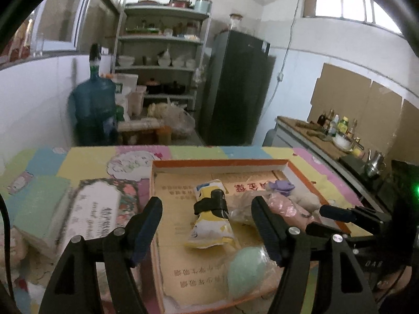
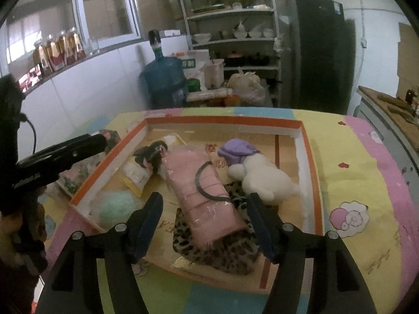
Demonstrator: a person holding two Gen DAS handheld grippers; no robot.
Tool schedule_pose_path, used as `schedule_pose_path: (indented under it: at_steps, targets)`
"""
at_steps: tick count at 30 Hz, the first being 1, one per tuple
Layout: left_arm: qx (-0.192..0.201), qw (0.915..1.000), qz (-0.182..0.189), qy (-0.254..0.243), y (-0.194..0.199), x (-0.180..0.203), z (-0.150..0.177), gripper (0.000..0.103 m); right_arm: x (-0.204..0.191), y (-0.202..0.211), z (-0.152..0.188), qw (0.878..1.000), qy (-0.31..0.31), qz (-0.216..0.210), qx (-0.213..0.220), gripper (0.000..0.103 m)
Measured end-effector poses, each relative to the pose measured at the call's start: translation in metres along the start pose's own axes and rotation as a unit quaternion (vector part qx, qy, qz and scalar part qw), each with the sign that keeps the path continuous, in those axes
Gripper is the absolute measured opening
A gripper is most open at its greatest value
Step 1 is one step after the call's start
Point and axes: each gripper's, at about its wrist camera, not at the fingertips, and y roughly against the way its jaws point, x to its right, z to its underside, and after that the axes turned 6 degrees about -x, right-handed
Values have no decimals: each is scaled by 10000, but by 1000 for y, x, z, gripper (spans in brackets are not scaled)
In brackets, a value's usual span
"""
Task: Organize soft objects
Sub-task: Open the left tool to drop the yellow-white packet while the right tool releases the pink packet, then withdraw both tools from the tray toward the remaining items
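Observation:
An orange-rimmed cardboard tray (image 2: 225, 120) (image 1: 222, 162) holds the soft objects. A pink rolled cloth (image 2: 207, 193) lies on a leopard-print cloth (image 2: 222, 251). A white plush with a purple hat (image 2: 262, 175) lies to its right. A yellow-white pouch with a black strap (image 1: 212, 217) and a mint green puff (image 1: 246, 269) (image 2: 117, 206) lie at the left. My left gripper (image 1: 207, 225) is open above the tray, over the pouch. My right gripper (image 2: 205, 222) is open, its fingers either side of the pink roll's near end.
The tray sits on a pastel patterned table cover (image 2: 353, 183). Books (image 1: 97, 219) lie left of the tray. Behind stand a blue water jug (image 1: 94, 104), a shelf rack (image 1: 162, 52) and a dark fridge (image 1: 235, 86). A counter with bottles (image 1: 335, 128) runs along the right.

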Motion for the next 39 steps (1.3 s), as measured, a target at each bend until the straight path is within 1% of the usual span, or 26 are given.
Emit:
schedule_pose_path:
  at_steps: [8,14,17,25,33,36,39]
  targets:
    - [480,9973,-498,-244,44,3,12,70,-22,34,10,9990,-31,-175,418,68]
    - [577,9965,-585,-165,68,-6,23,70,-45,52,22,9975,-27,-366,598,68]
    - [676,9952,-684,-176,82,-8,30,70,-61,60,28,9969,47,-359,692,68]
    - [933,9914,-886,-223,122,-16,48,70,-107,78,42,9940,255,-589,884,68]
    - [1094,9886,-1030,-87,164,-38,75,70,-150,94,59,9910,181,-753,1090,69]
    - [1172,9860,-1189,-12,181,-52,89,70,-166,99,68,9910,92,-664,1162,69]
    - [1213,9836,-1334,80,196,-65,105,70,-188,101,80,9918,51,-399,1215,69]
